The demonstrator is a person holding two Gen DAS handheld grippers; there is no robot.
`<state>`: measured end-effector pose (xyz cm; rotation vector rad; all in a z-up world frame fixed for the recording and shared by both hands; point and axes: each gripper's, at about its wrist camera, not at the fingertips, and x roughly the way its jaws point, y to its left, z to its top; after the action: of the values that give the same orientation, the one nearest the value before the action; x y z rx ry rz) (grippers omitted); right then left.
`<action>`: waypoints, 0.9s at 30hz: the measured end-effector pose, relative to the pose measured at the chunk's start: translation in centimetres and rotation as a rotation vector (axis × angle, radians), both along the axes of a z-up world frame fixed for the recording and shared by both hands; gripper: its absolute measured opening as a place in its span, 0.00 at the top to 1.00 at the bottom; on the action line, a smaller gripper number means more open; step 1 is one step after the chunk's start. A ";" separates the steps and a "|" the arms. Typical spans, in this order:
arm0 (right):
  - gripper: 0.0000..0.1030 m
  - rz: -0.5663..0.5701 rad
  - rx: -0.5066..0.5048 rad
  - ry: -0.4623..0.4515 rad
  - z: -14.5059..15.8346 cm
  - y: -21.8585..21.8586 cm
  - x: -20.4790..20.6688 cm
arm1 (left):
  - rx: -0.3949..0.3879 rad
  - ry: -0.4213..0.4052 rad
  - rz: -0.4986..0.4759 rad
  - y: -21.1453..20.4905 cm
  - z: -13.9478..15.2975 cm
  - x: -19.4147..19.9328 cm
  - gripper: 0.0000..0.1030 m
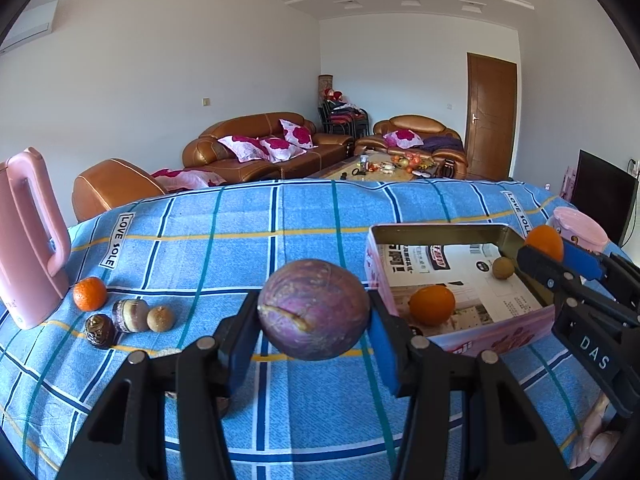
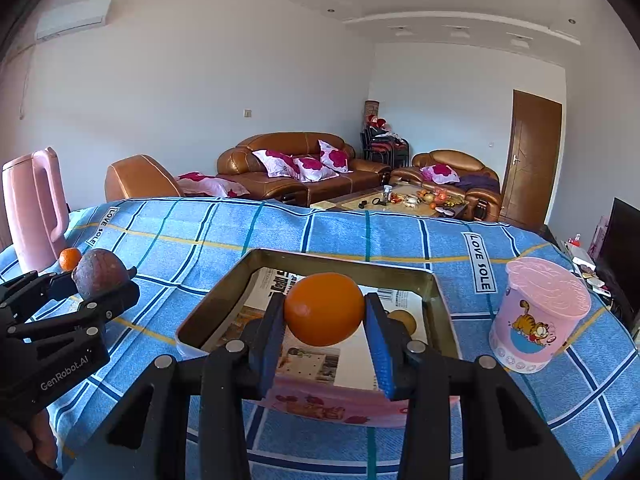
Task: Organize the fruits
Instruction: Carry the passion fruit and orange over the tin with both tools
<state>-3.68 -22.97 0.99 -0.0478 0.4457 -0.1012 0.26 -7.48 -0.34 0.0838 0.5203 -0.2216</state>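
The left tool (image 1: 314, 332) clamps a purple passion fruit (image 1: 313, 309) above the checked tabletop (image 1: 224, 224); the right tool (image 2: 325, 330) grips an orange (image 2: 324, 309) over the tin tray (image 2: 344, 261), where another orange (image 1: 432, 305) lies.

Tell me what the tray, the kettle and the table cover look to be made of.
Tray: likely tin, dull gold metallic inner walls, printed pink outside. Kettle: seemingly plastic, smooth matte pink moulded handle. Table cover: woven cloth, blue plaid, draping over the edge.
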 end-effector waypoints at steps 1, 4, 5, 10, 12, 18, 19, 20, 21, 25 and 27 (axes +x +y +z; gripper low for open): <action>0.60 -0.007 0.000 0.000 0.0 -0.3 0.0 | 0.001 -0.001 -0.005 -0.3 0.0 0.0 0.49; 0.60 -0.027 0.004 -0.001 0.0 -1.4 -0.1 | 0.004 -0.003 -0.017 -1.2 0.0 0.2 0.49; 0.60 -0.034 0.003 -0.001 0.0 -1.7 -0.1 | 0.004 -0.005 -0.021 -1.5 0.0 0.2 0.49; 0.60 -0.067 0.007 -0.004 0.1 -3.4 -0.1 | 0.007 -0.009 -0.043 -3.2 0.1 0.5 0.49; 0.60 -0.080 0.011 -0.006 0.1 -4.1 -0.1 | 0.004 -0.009 -0.051 -3.8 0.1 0.6 0.49; 0.60 -0.112 0.024 -0.002 0.1 -5.8 0.0 | 0.005 -0.002 -0.081 -5.8 0.0 1.1 0.49; 0.60 -0.117 0.025 0.000 0.1 -6.0 0.1 | 0.006 -0.002 -0.089 -6.2 0.0 1.2 0.49; 0.60 -0.123 0.026 0.001 0.1 -6.3 0.1 | 0.007 -0.002 -0.095 -6.5 0.0 1.3 0.49; 0.60 -0.128 0.027 0.001 0.1 -6.5 0.2 | 0.008 -0.003 -0.100 -6.9 0.0 1.3 0.49; 0.60 -0.154 0.040 -0.001 0.2 -7.6 0.3 | 0.009 0.007 -0.120 -8.3 0.0 1.9 0.49; 0.60 -0.167 0.046 0.001 0.1 -8.0 0.5 | 0.008 0.018 -0.130 -8.9 -0.1 2.3 0.49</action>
<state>-3.17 -30.93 1.12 0.0345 0.4528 -0.2546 2.55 -16.42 -0.46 0.1236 0.5341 -0.3472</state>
